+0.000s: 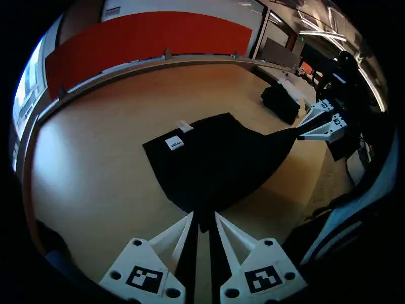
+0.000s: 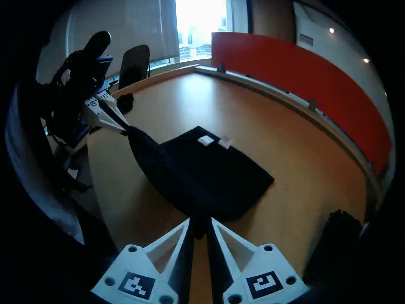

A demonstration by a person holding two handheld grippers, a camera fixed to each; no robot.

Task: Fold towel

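Pinching a towel [image 1: 217, 157] corner each, opposite its label [image 1: 174, 143], left gripper [image 1: 203, 223] and right gripper [image 2: 201, 225] hold small bites — uneven pulling could free one, skewing the fold.

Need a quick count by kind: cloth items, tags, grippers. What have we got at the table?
black towel: 1
white tags on it: 2
dark cloth pile: 1
grippers, left gripper and right gripper, each clamped on the black towel: 2
Total: 6
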